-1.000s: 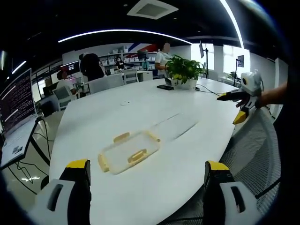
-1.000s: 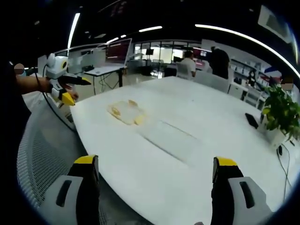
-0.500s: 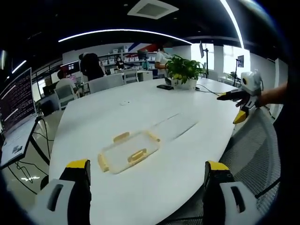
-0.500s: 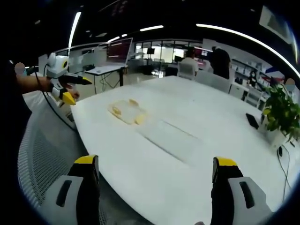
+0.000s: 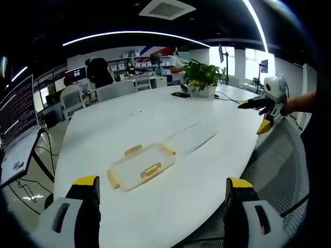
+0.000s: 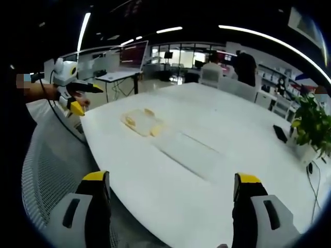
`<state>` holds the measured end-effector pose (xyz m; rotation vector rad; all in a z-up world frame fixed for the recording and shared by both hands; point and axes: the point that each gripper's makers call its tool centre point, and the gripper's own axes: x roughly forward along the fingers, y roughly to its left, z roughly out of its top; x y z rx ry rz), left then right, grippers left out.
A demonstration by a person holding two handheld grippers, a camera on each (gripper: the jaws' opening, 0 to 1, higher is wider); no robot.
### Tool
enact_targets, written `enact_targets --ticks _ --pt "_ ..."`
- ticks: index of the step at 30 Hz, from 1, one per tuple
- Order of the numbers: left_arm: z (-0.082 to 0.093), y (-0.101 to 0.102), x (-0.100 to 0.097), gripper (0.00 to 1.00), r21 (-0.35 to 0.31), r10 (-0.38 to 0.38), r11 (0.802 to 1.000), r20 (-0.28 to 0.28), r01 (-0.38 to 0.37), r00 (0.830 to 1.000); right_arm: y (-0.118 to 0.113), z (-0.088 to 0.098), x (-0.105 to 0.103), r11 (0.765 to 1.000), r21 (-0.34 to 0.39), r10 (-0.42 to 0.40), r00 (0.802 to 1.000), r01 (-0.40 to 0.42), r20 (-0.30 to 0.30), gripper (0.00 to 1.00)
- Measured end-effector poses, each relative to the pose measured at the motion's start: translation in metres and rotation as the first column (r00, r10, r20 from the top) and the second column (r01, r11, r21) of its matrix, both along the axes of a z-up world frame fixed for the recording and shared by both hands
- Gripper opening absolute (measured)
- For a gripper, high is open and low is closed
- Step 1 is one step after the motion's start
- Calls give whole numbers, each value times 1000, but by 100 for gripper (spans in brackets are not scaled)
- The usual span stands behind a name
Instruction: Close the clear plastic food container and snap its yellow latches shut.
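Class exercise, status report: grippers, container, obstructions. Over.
Left gripper open, right gripper open, both holding nothing. Clear container on white table, untouched. Nothing beside it.

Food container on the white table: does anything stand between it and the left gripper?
Nothing visible does. In the left gripper view, bare table lies between the left gripper and the food container; the potted plant stands far beyond it.

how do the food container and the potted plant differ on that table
The food container is clear, flat and low, with yellow latches; the potted plant is green, leafy and stands tall in a white pot. The container lies near the table's near edge, close to the left gripper; the plant sits at the far end. Both rest on the white table.
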<state>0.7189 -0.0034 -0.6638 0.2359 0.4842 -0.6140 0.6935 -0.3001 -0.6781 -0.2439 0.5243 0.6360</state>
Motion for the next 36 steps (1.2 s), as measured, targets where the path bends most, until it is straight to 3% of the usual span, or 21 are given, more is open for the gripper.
enact_targets --ticks 19,36 --pt "7 2 5 97 7 -16 1000 -7 16 1000 5 11 6 1000 -2 30 1000 -30 0 97" --pt "7 7 12 97 26 -53 998 -38 54 998 17 17 20 992 -40 120 992 -121 -28 95"
